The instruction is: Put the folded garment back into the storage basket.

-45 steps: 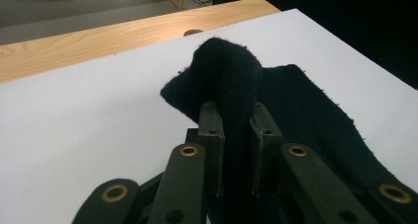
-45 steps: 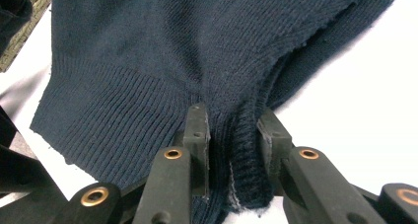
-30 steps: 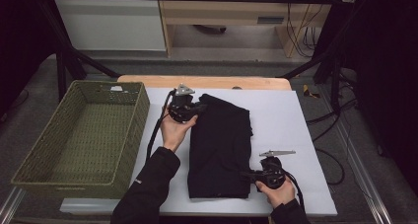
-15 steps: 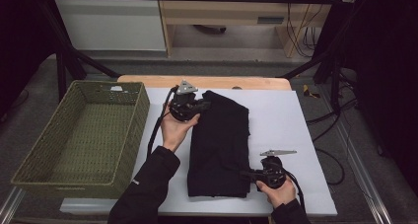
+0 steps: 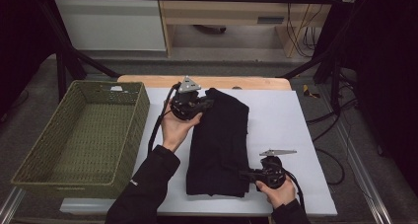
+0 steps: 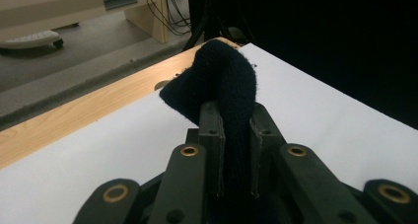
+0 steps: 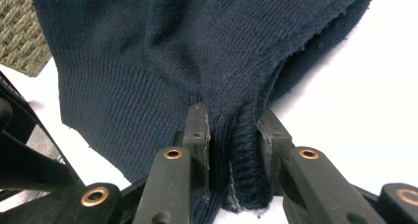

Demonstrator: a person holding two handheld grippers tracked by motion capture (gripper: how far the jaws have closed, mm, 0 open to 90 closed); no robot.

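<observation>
Gripping the folded dark knit garment [image 5: 219, 145] mid-tabletop, left gripper [image 5: 194, 104] clamps its far edge, right gripper [image 5: 252, 174] pinches its near ribbed hem; likely mid-fold or pre-lift, next needs both rising together toward the green basket [image 5: 29, 157].

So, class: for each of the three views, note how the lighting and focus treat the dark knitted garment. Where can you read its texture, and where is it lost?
High view: the knitted garment reads as a flat black shape, texture lost, on a bright white table cover. Left gripper view: dim, garment fold almost black, background dark. Right gripper view: well lit, ribbing and navy colour clear, near jaws slightly soft.
</observation>
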